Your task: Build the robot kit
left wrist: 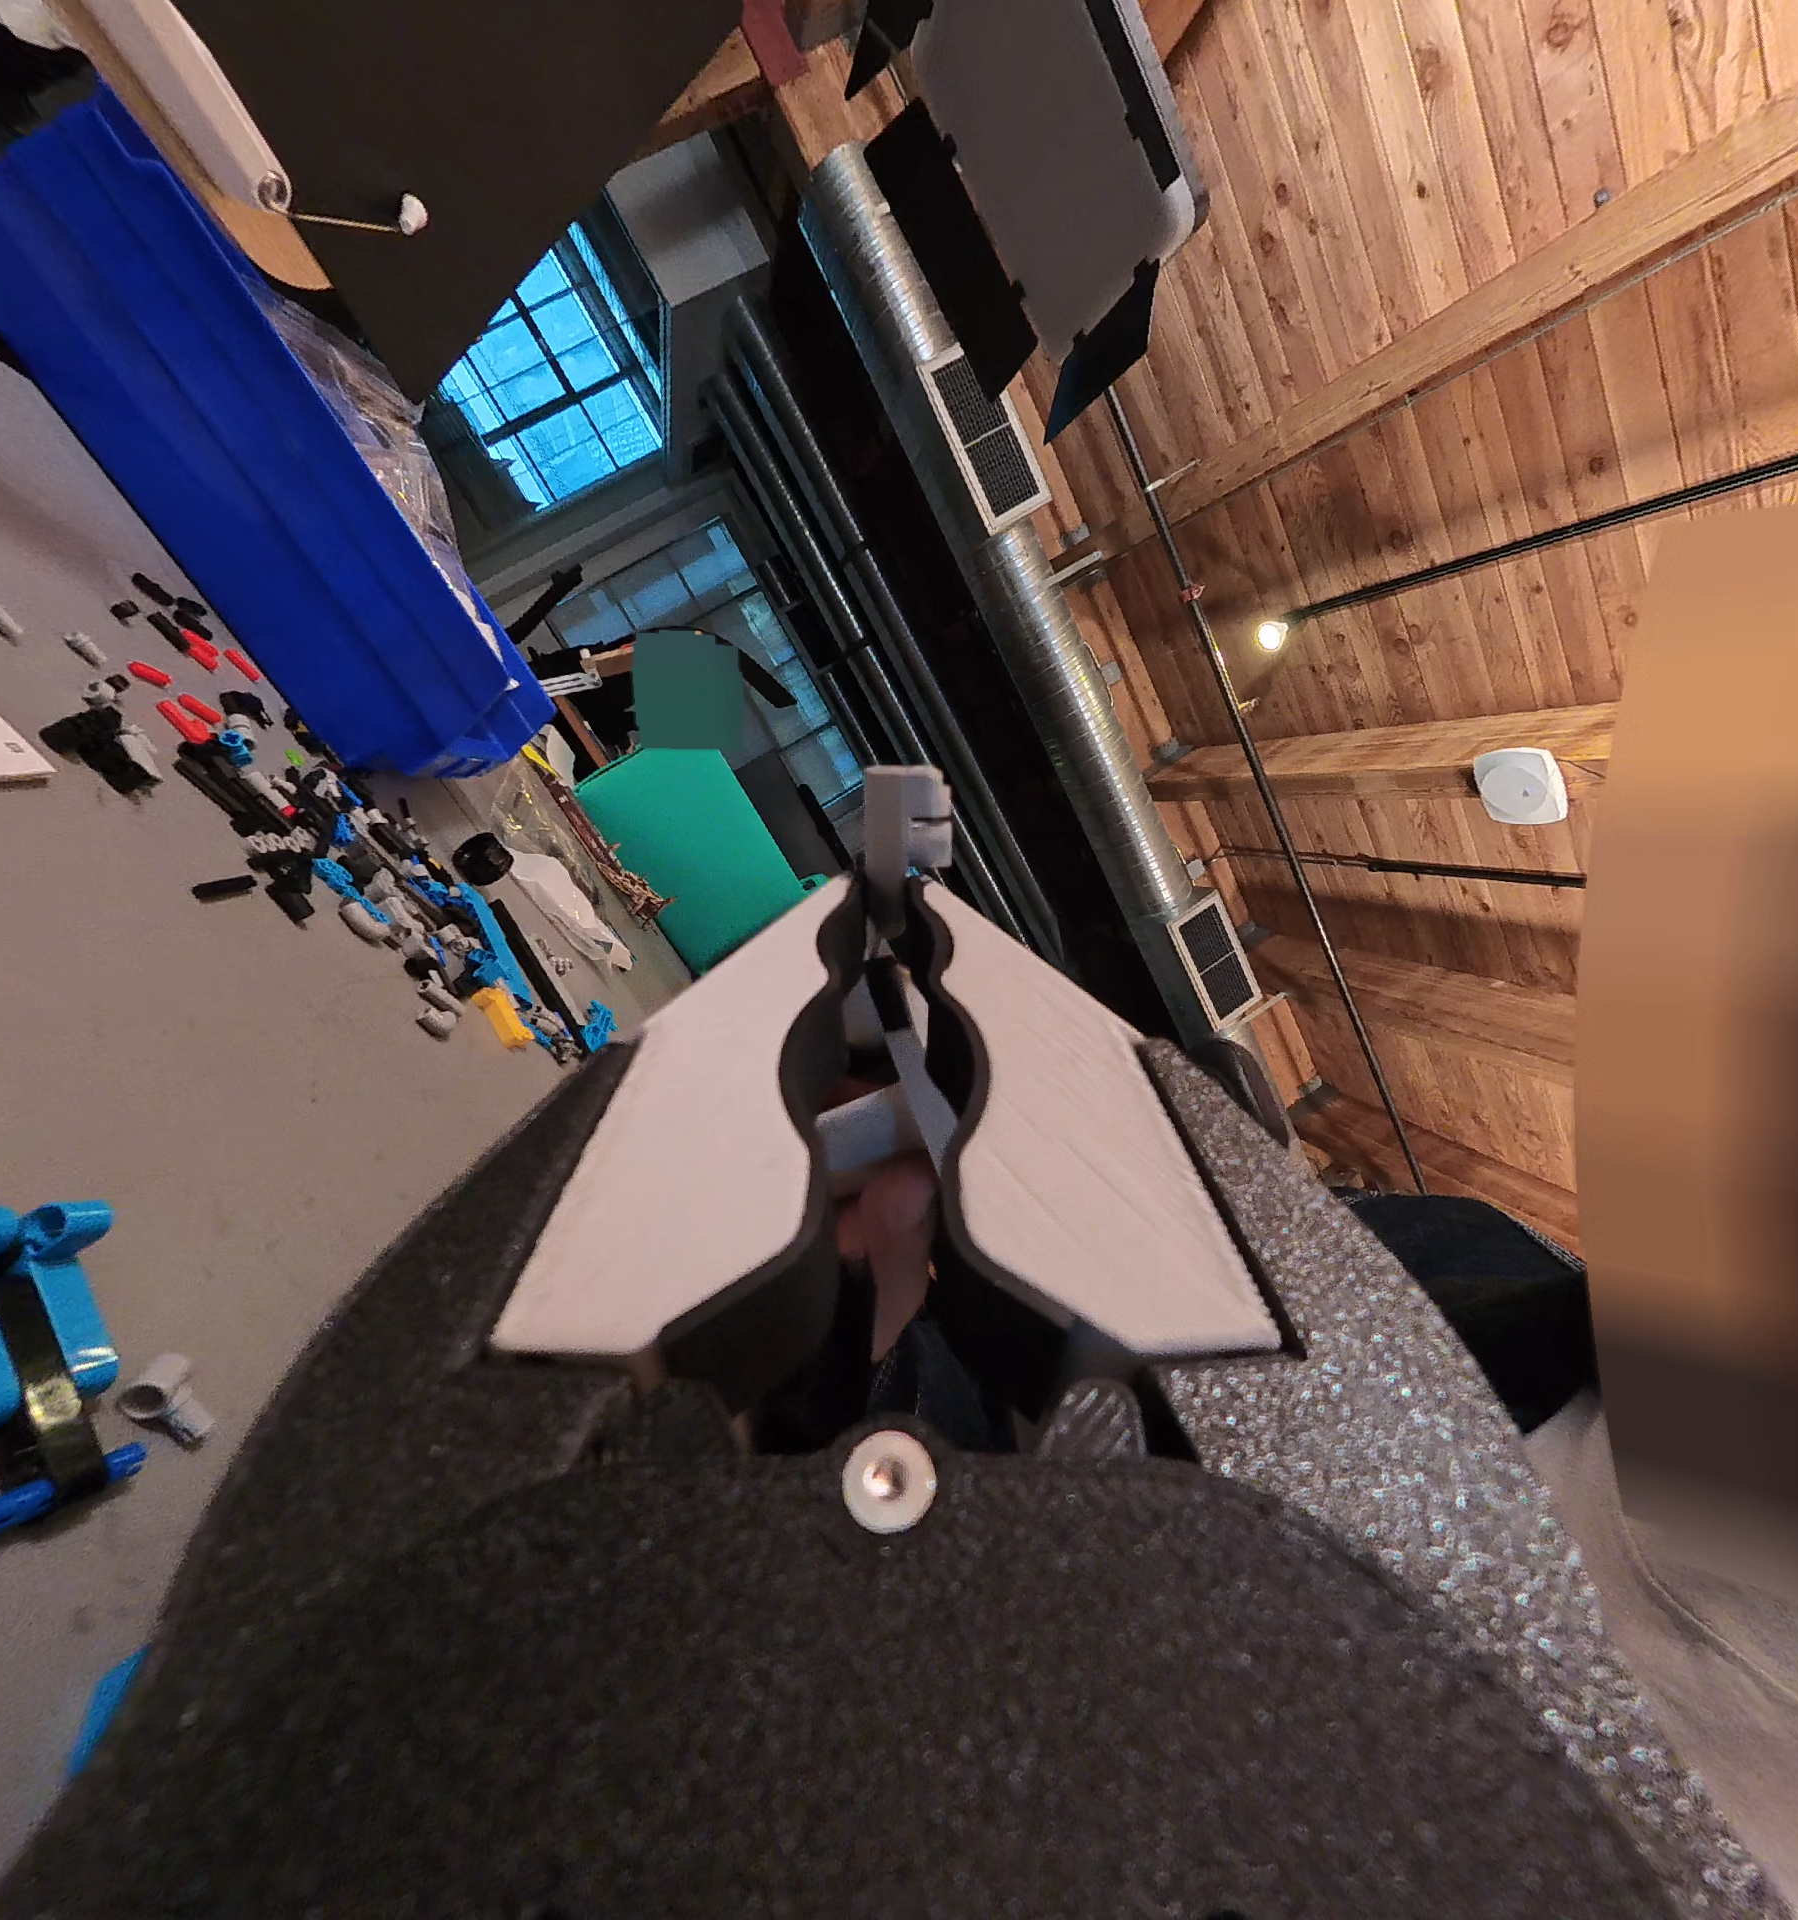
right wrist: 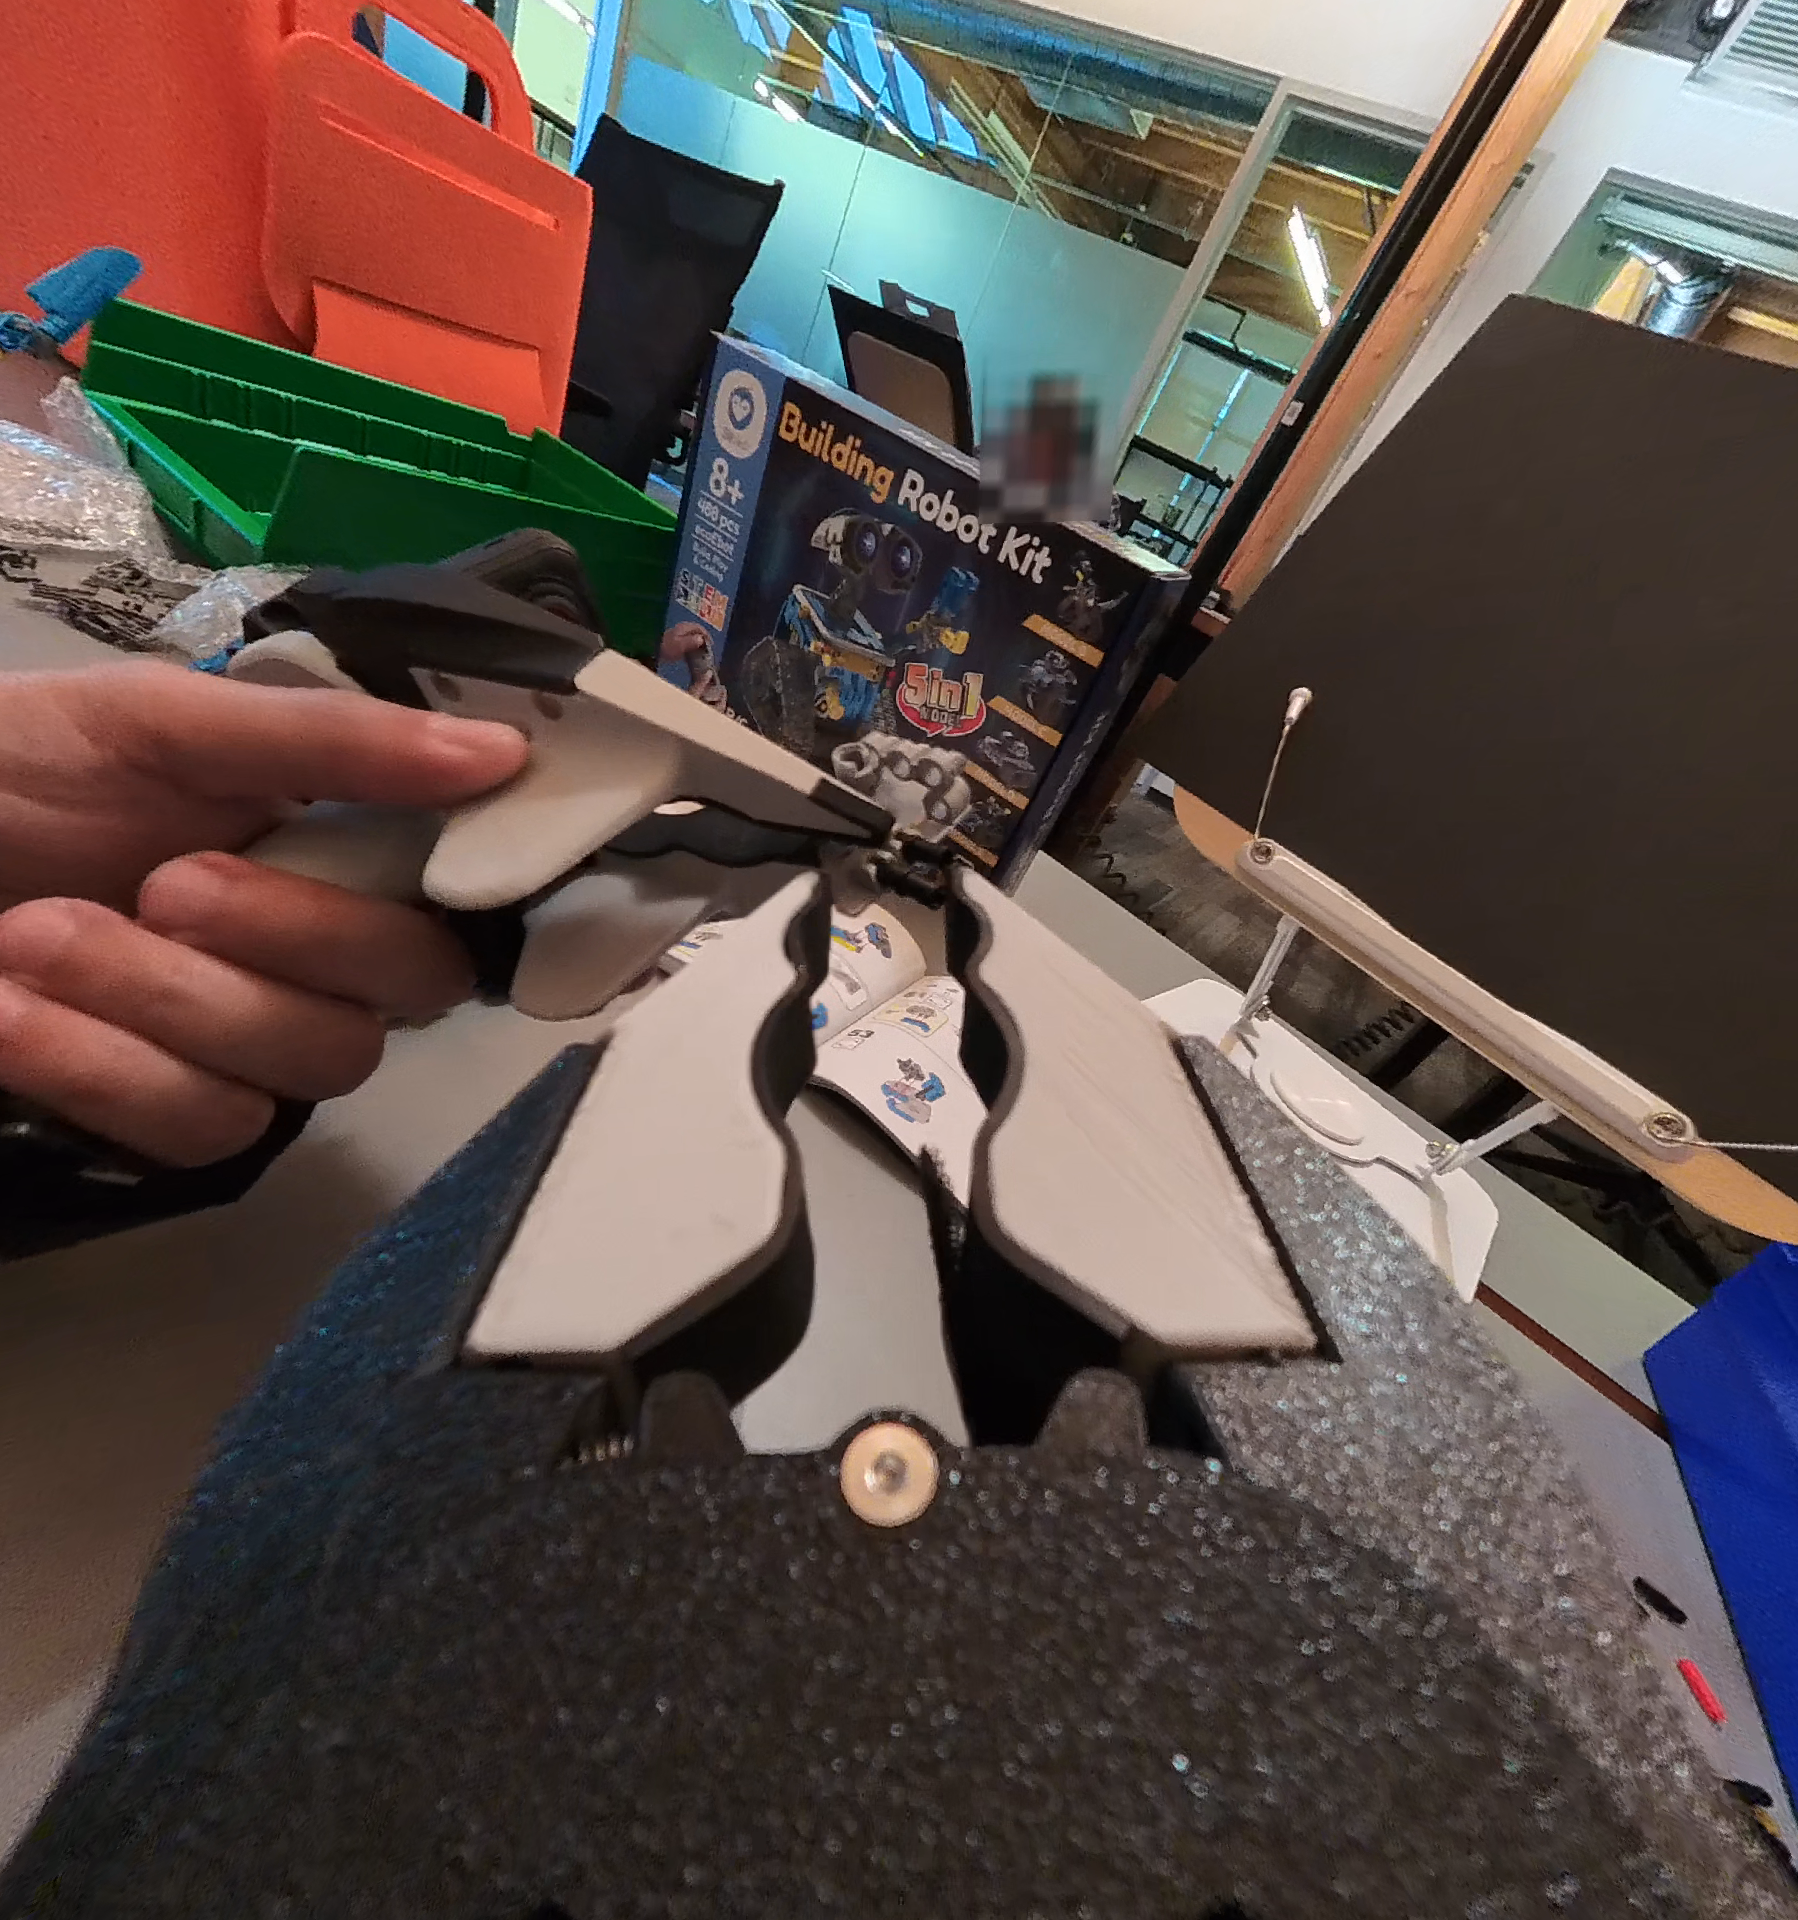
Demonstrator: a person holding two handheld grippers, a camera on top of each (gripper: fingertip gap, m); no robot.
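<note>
Left hand-held gripper (left wrist: 890,894) pinches grey piece (left wrist: 907,821); kit box (right wrist: 905,644) right-view only.

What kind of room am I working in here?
Probably a workshop or lab in a converted industrial building: exposed metal duct, wood-plank ceiling, parts bins, and loose building-kit pieces on a grey table.

Pale grey fingers (left wrist: 749,1091) edged in black sit on a speckled charcoal foam body (left wrist: 874,1714). At far left stands a deep blue plastic bin (left wrist: 230,436), with small red, black, sky-blue and grey (one yellow) building pieces (left wrist: 355,862) near it. In the right wrist view, a green tray (right wrist: 375,488) lies before an orange foam case (right wrist: 251,177).
</note>
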